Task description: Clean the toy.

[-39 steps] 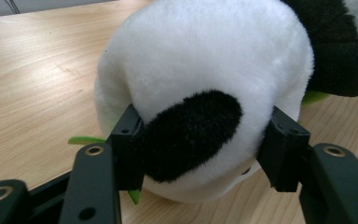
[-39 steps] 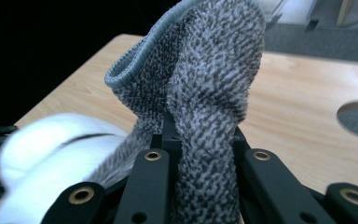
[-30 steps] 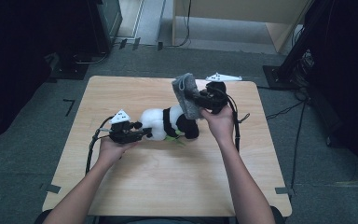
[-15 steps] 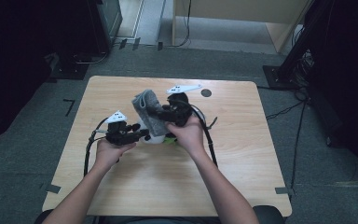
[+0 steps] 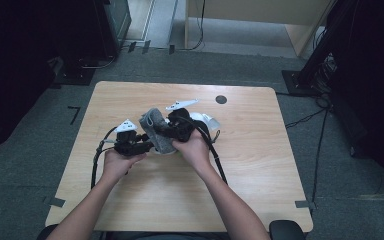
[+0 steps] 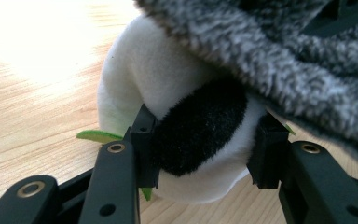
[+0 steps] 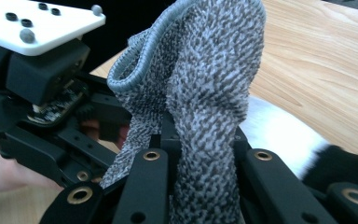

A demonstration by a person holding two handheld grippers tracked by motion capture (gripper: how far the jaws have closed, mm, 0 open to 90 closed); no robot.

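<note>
left gripper (image 5: 147,146): pinching the plush (image 6: 186,126) across its black patch, centre of the left gripper view | right gripper (image 5: 162,131): pressed together on the grey sock (image 7: 205,93) | sock: draped over the plush, centre-left of the high view | plush: low over the table (image 5: 260,165), between both hands

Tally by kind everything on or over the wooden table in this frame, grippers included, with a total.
Black two-jaw grippers: 2, the left gripper clamping the toy and the right gripper pinching the sock
Black-and-white plush panda toy: 1
Grey speckled knit sock: 1
Total: 4
</note>
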